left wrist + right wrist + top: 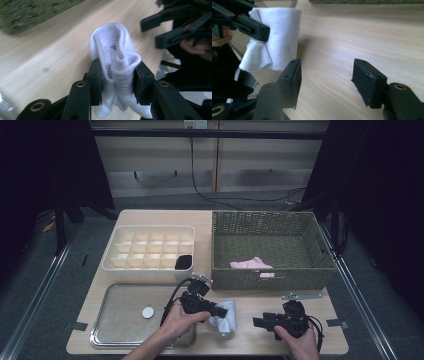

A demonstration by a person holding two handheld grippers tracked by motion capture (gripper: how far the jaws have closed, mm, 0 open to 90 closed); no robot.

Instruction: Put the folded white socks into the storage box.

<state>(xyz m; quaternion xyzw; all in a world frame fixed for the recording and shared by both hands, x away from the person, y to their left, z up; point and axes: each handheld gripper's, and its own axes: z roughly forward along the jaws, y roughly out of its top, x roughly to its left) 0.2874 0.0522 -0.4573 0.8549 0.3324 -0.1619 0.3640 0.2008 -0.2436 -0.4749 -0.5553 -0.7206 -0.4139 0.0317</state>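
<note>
A rolled white sock (117, 62), soft and ribbed with its folded end curling outward, hangs pinched between the pads of the left gripper (220, 311), just in front of the green woven basket (270, 275). The right gripper (260, 322), farther along the basket's front, points at the sock with jaws spread wide and empty.

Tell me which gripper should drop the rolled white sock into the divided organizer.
Left, probably. The left gripper is already shut on the rolled white sock and sits nearer the organizer; the right gripper is open, with nothing between its jaws.
</note>
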